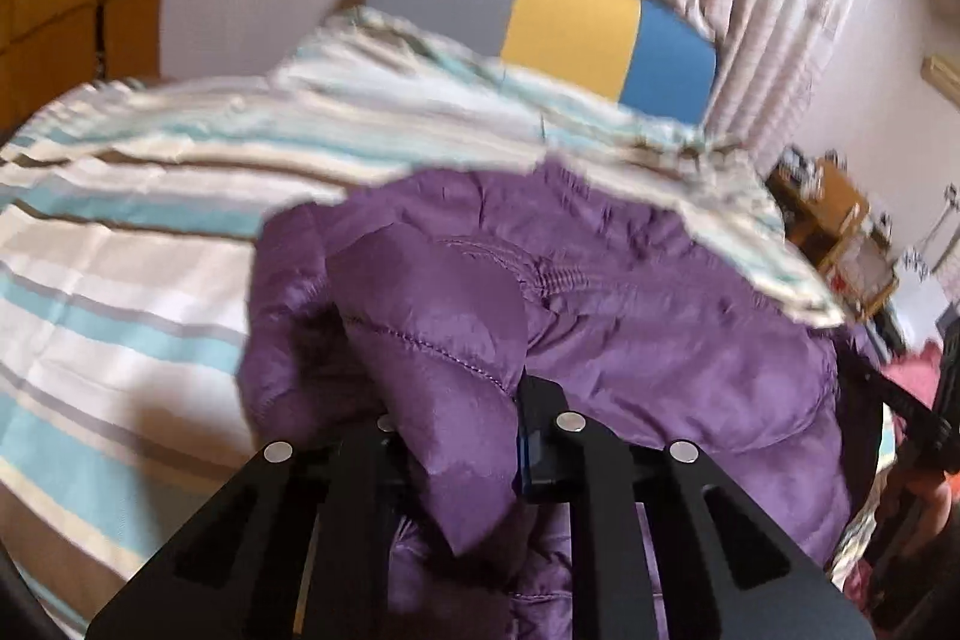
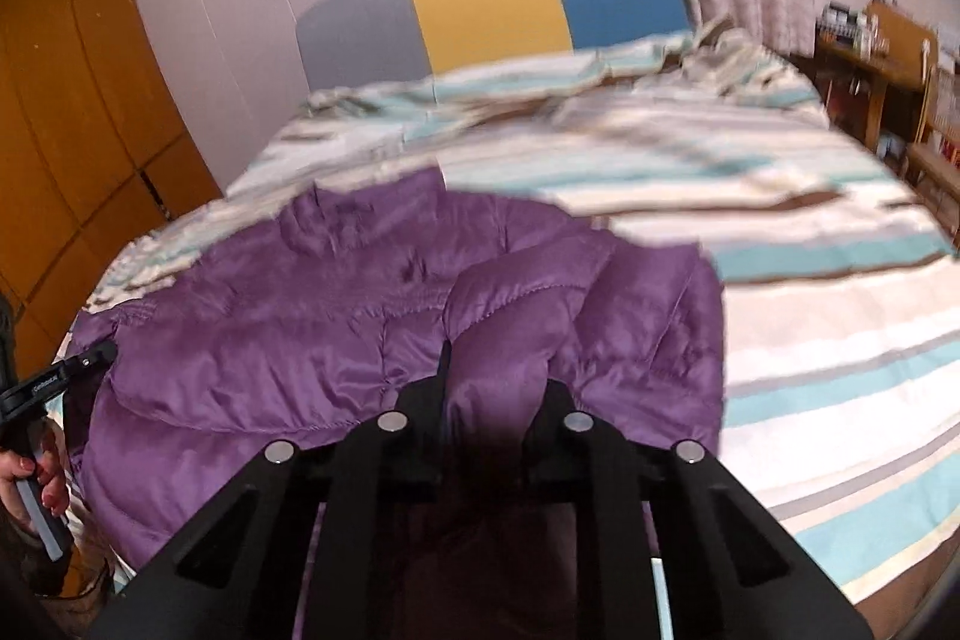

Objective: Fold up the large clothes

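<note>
The left gripper has its jaws clenched on a puffy fold of the quilted purple down jacket, the fabric bulging up between the black fingers and spilling toward the camera. The right gripper is likewise clamped on a bunched ridge of the same quilted purple down jacket, with a dark pleat pinched between its jaws. Each holds one side of the near edge: from the left gripper the rest of the jacket spreads away to the right, from the right gripper it spreads away to the left, so the garment lies between the two, across the near part of the striped cream, teal and brown bedspread. Its long axis seems to run side to side between the jaws, with the collar end toward the grey, yellow and blue padded headboard. Both hands look equally close; the coming fold probably carries this near edge forward over the far half, so the two must travel together
</note>
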The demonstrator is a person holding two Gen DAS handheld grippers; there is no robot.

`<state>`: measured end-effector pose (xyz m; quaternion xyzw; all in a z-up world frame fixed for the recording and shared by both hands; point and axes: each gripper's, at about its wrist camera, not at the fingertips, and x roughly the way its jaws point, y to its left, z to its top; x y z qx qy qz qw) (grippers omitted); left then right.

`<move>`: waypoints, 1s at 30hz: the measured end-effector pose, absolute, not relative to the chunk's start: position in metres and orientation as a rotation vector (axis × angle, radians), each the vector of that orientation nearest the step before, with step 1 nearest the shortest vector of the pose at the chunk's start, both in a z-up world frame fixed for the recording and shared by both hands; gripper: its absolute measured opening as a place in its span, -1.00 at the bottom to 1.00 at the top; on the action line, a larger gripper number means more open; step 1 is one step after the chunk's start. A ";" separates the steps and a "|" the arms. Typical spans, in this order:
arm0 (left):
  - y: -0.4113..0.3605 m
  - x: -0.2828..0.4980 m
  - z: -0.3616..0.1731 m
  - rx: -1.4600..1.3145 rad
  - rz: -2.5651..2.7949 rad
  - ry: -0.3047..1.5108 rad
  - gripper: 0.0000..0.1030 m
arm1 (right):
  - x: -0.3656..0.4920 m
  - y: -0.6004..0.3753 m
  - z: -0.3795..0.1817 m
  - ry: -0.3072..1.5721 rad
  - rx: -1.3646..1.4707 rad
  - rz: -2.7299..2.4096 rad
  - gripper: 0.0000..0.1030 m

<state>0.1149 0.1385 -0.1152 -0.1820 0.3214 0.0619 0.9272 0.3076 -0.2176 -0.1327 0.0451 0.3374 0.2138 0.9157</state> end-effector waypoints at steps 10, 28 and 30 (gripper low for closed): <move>0.132 0.101 -0.063 -0.416 0.210 0.417 -0.74 | 0.286 -0.212 -0.084 0.502 0.092 0.396 -0.73; 0.149 0.191 -0.044 -0.436 0.331 0.331 -0.74 | 0.346 -0.201 -0.062 0.416 0.142 0.349 -0.73; 0.150 0.202 -0.050 -0.437 0.340 0.345 -0.74 | 0.359 -0.196 -0.069 0.421 0.121 0.338 -0.74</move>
